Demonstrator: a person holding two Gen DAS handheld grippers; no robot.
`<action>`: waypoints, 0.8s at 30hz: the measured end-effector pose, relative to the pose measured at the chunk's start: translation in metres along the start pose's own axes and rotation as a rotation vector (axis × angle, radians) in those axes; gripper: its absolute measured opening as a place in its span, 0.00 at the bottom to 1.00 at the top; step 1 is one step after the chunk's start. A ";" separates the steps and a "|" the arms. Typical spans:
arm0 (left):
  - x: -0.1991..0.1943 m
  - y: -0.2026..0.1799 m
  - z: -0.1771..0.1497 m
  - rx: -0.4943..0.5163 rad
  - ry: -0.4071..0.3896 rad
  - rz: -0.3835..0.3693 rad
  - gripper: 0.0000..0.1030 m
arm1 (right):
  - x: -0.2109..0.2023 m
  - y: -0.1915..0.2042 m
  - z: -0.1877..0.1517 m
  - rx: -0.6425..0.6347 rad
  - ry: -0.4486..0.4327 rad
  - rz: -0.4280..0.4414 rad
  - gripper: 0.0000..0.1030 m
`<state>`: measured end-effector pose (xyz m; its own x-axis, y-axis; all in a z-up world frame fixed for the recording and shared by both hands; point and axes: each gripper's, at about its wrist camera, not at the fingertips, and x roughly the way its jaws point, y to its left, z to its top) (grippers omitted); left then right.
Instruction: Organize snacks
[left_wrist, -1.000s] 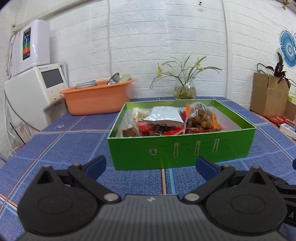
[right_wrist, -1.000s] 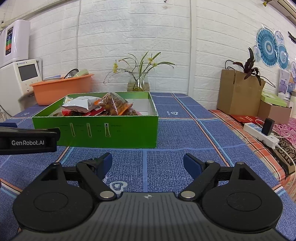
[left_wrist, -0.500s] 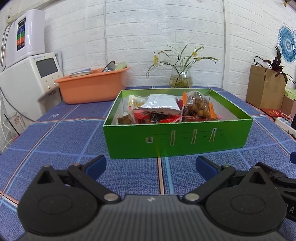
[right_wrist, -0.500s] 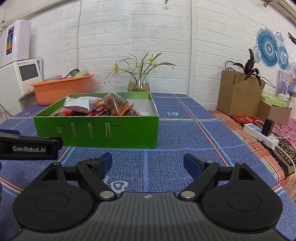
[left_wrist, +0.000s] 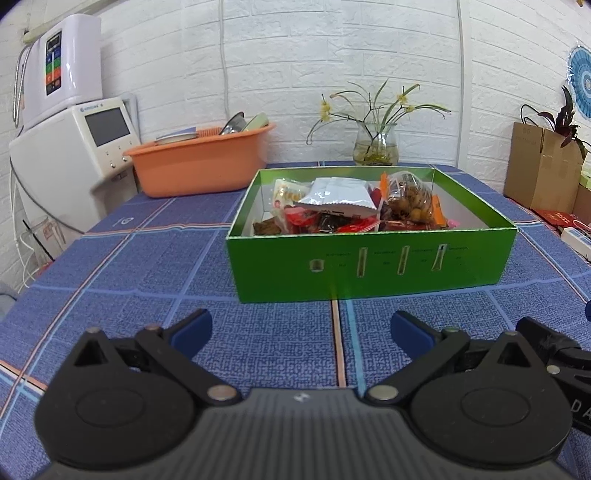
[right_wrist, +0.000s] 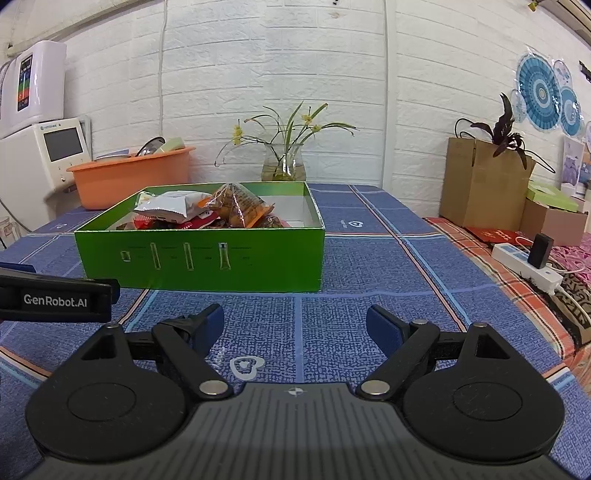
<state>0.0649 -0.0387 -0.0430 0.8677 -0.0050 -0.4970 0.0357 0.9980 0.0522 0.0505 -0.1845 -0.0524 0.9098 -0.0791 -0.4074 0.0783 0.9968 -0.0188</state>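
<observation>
A green open box (left_wrist: 369, 264) (right_wrist: 199, 258) stands on the blue tablecloth, holding several snack packets. On top lie a silver-white packet (left_wrist: 338, 195) (right_wrist: 168, 206) and a clear bag of brown nuts (left_wrist: 410, 195) (right_wrist: 240, 208); red wrappers (left_wrist: 354, 223) show beneath. My left gripper (left_wrist: 301, 328) is open, low over the cloth in front of the box, with nothing between its blue pads. My right gripper (right_wrist: 295, 319) is open too, in front of the box's right corner. Part of the left gripper's body (right_wrist: 55, 301) shows at the left edge of the right wrist view.
Behind the box sit an orange basin (left_wrist: 199, 166) with dishes and a glass vase of flowers (left_wrist: 375, 147). A white appliance (left_wrist: 70, 144) stands at the left. Cardboard boxes (right_wrist: 484, 184) and a power strip (right_wrist: 528, 267) lie to the right.
The left wrist view has swung left and drawn back a little, so the box now sits further right and higher. The right gripper has barely moved. Both stay open.
</observation>
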 end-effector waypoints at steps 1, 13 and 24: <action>-0.002 0.000 0.000 -0.002 -0.001 -0.001 1.00 | -0.001 0.000 0.000 0.000 -0.002 0.002 1.00; -0.018 -0.005 -0.003 0.001 0.011 -0.031 1.00 | -0.016 0.002 -0.003 -0.014 -0.015 0.013 1.00; -0.021 -0.008 -0.002 0.006 0.005 -0.028 1.00 | -0.016 -0.001 -0.006 0.011 -0.011 0.016 1.00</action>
<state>0.0453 -0.0465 -0.0350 0.8639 -0.0326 -0.5027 0.0627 0.9971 0.0431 0.0335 -0.1837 -0.0509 0.9152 -0.0633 -0.3979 0.0679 0.9977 -0.0026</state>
